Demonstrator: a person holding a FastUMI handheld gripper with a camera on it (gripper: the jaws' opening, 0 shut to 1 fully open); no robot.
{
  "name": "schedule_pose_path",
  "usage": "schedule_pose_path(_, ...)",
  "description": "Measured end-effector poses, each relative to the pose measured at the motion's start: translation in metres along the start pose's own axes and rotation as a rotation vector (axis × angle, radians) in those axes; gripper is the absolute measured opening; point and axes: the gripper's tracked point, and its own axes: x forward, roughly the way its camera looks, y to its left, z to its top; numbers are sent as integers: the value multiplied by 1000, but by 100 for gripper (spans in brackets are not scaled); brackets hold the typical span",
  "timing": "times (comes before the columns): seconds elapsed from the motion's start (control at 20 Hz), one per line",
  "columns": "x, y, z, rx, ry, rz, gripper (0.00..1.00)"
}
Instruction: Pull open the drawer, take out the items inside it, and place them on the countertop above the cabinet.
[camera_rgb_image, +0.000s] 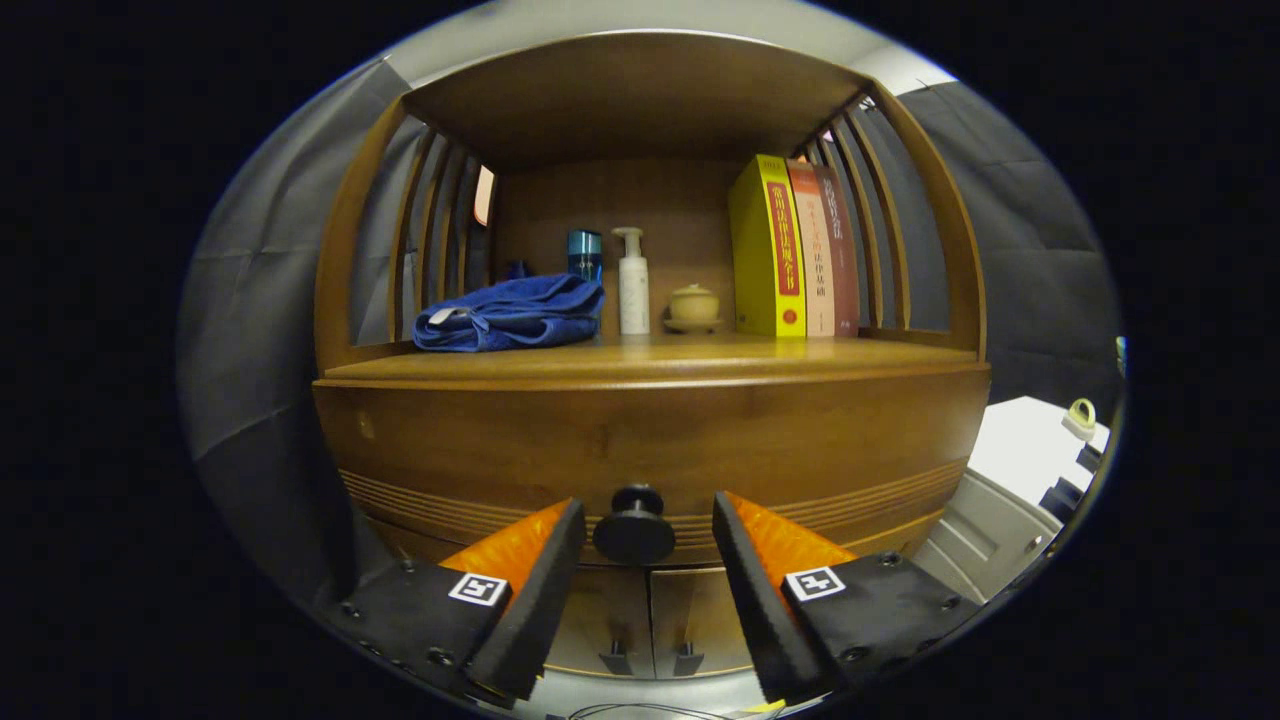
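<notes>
A wooden cabinet fills the view, its drawer front (650, 440) closed. A round dark knob (635, 525) sticks out of the drawer, right between my fingertips. My gripper (648, 525) is open, one finger on each side of the knob with a small gap to each. Above the drawer runs the countertop (800, 358), inside a wooden alcove. What lies inside the drawer is hidden.
On the countertop lie a folded blue towel (512, 315), a blue bottle (585, 255), a white pump bottle (632, 285), a small yellow lidded pot (693, 305) and three upright books (790, 250). Two lower cabinet doors (650, 620) sit under the drawer. A white unit (1010, 500) stands to the right.
</notes>
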Motion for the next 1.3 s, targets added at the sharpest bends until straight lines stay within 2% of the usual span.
schedule_pose_path(0.2, 7, 8, -7, 27, 13, 22, 72)
schedule_pose_path(0.4, 5, 10, -7, -10, 16, 6, 52)
schedule_pose_path(0.55, 2, 9, -10, -4, 32, -19, 42)
schedule_pose_path(0.7, -1, 9, -10, -17, 27, -21, 38)
schedule_pose_path(1.3, -97, 11, -25, -8, 34, -31, 38)
